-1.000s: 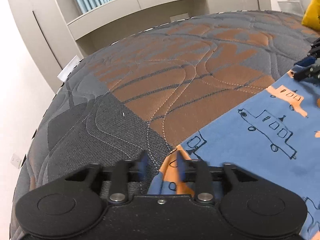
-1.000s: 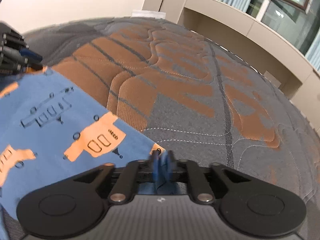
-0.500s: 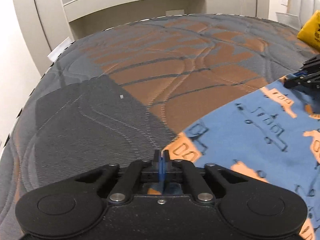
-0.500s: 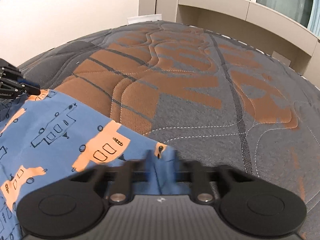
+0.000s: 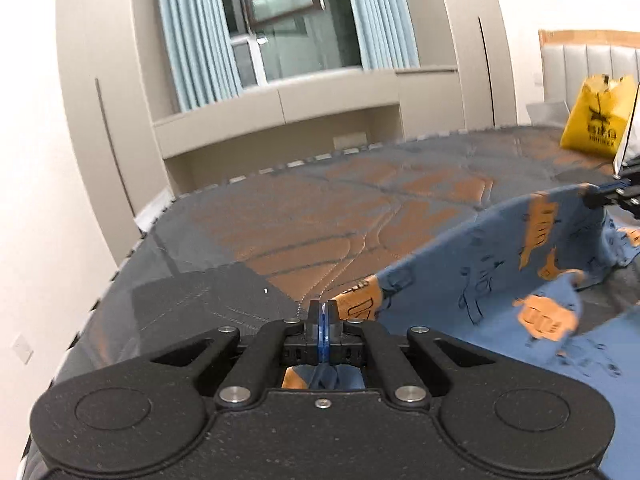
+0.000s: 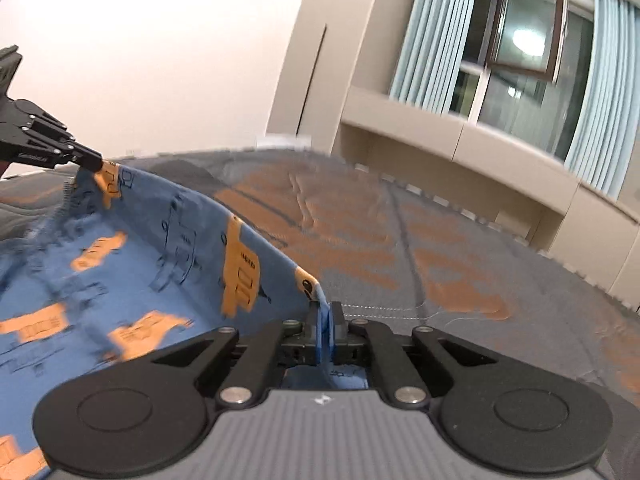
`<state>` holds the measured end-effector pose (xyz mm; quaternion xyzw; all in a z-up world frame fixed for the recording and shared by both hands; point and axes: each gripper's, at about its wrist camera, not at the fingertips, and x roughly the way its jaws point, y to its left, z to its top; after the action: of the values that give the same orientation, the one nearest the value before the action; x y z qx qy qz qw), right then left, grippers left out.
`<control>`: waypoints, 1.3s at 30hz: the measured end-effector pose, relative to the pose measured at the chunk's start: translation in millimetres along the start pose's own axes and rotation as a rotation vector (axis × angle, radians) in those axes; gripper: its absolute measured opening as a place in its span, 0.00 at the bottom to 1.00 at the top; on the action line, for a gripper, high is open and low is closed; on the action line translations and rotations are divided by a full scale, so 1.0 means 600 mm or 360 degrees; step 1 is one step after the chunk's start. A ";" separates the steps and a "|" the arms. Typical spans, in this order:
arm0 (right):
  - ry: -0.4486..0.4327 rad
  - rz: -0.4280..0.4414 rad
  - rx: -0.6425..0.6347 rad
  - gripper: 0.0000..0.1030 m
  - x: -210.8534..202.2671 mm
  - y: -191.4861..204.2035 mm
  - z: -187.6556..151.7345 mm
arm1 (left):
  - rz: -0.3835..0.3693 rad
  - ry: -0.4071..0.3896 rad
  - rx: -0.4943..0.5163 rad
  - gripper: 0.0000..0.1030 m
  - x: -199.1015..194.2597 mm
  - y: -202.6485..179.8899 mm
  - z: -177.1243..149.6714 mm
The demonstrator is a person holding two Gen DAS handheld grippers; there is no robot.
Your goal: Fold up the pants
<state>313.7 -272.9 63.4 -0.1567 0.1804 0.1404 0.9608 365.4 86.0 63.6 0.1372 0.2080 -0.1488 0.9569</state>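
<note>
Blue pants (image 5: 500, 276) with orange car prints lie on a grey and orange quilted bed. My left gripper (image 5: 322, 312) is shut on one corner of the pants edge. My right gripper (image 6: 325, 312) is shut on the other corner. The edge (image 6: 208, 236) stretches between them, lifted off the bed, while the rest of the fabric sags down to the mattress. The right gripper shows at the right of the left wrist view (image 5: 612, 196). The left gripper shows at the left of the right wrist view (image 6: 48, 148).
The mattress (image 5: 320, 216) extends ahead to its far edge. A yellow bag (image 5: 596, 124) stands at the back right near a padded headboard. Beige cabinets and a curtained window (image 5: 288, 32) lie beyond the bed.
Both grippers have risen and tilted up, lifting the pants edge off the mattress. The left gripper closed on its corner a second ago; the window now shows.
</note>
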 end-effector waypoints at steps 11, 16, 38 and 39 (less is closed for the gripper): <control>-0.0151 -0.0069 -0.0173 0.03 -0.235 0.122 -0.091 | -0.0067 -0.0143 0.0255 0.00 -0.202 -0.103 -0.119; -0.0076 -0.0085 -0.0237 0.03 -0.268 0.172 -0.143 | -0.0099 -0.0093 0.0304 0.00 -0.235 -0.138 -0.177; 0.0060 -0.0162 -0.0503 0.03 -0.269 0.258 -0.204 | -0.0125 0.0033 0.0362 0.00 -0.241 -0.164 -0.229; 0.0079 -0.0157 -0.0520 0.03 -0.264 0.262 -0.208 | -0.0134 0.0049 0.0357 0.01 -0.240 -0.166 -0.228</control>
<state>82.6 -207.5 -24.3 -0.3228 0.1710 0.1165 0.9236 157.4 72.0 -13.0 0.2369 0.2102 -0.2090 0.9252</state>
